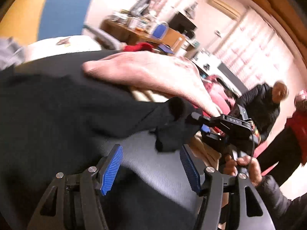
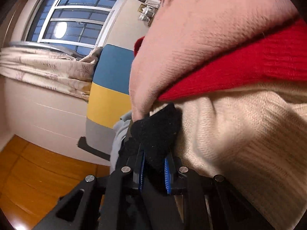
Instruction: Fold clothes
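Observation:
A black garment (image 1: 57, 105) spreads over the left and middle of the left wrist view, on a grey sheet (image 1: 163, 180). My left gripper (image 1: 151, 166) stands open just above the sheet, nothing between its blue pads (image 1: 113, 170). My right gripper (image 1: 193, 119) reaches in from the right and pinches a corner of the black cloth. In the right wrist view the right gripper (image 2: 154, 164) is shut on that black corner (image 2: 155, 134). Behind it lie a pink garment (image 2: 191, 38), a red knit (image 2: 249, 67) and a cream knit (image 2: 239, 134). The pink garment (image 1: 145, 72) also rests on the black one.
A hand (image 1: 247, 164) holds the right gripper's handle. Two people (image 1: 268, 105) stand at the right. A cluttered desk (image 1: 145, 30) is at the back. The right wrist view shows a window (image 2: 73, 19), a curtain (image 2: 48, 69), a blue and yellow panel (image 2: 109, 80) and wooden floor (image 2: 38, 172).

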{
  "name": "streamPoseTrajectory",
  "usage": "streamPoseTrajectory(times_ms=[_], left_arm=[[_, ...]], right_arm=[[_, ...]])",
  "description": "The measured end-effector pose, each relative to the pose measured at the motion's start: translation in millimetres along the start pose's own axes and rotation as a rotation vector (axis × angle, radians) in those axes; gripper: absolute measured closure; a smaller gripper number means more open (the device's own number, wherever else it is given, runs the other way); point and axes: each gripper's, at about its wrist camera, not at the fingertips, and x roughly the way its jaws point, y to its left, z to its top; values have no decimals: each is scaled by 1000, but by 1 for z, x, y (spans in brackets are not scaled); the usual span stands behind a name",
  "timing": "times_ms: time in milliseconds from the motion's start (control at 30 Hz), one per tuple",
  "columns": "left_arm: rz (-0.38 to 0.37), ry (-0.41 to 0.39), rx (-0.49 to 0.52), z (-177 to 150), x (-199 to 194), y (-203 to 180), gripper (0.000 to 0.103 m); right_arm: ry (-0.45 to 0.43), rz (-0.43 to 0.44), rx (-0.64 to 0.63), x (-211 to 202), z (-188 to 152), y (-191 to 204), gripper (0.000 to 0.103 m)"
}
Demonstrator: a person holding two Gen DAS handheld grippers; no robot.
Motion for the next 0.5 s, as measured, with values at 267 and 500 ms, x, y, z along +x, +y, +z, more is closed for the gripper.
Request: streamPoseTrajectory(times_ms=[267, 500], left_arm=[[-35, 162, 413, 37, 77, -41, 40], [-99, 309, 488, 36, 118, -43, 43]], right_arm=[[67, -26, -70, 14, 5, 1, 84], [87, -31, -87, 18, 8, -2, 84]])
